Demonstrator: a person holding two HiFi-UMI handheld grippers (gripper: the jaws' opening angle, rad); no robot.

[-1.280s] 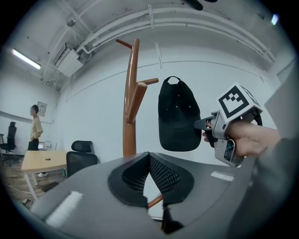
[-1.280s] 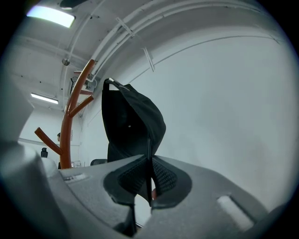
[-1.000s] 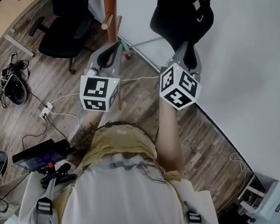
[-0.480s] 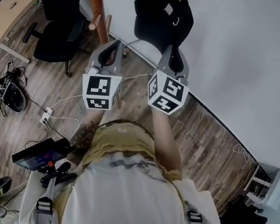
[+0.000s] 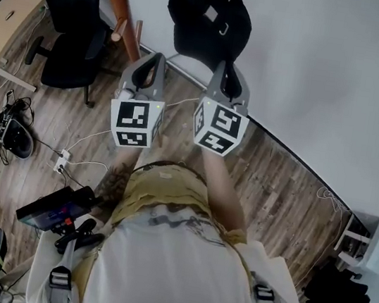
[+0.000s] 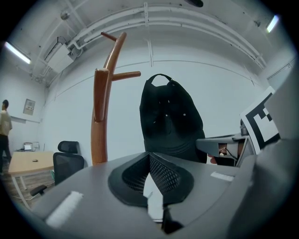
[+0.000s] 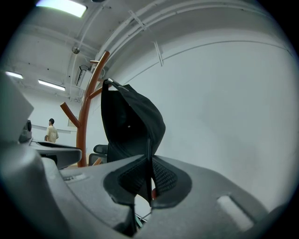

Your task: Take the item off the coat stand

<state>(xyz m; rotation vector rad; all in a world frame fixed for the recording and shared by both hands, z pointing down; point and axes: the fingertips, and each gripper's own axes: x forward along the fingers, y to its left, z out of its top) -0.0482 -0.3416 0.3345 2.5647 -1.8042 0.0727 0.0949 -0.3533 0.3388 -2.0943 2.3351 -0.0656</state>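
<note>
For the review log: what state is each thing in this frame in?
black cap: off the stand, held in the air, pinched at its edge.
right gripper: shut on the black cap.
left gripper: shut, empty.
coat stand: upright, visible pegs bare.

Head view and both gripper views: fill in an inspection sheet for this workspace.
Surface: wooden floor.
Job's things: black cap hangs in the air, clear of the coat stand, to its right in the head view.
Clutter: office chair, desk, black device on the floor.
Grippers: right gripper, fingers shut on the cap's edge; left gripper shut, empty.
Cables: white cables and a power strip on the floor.
Surroundings: white wall; a person standing far off.
</note>
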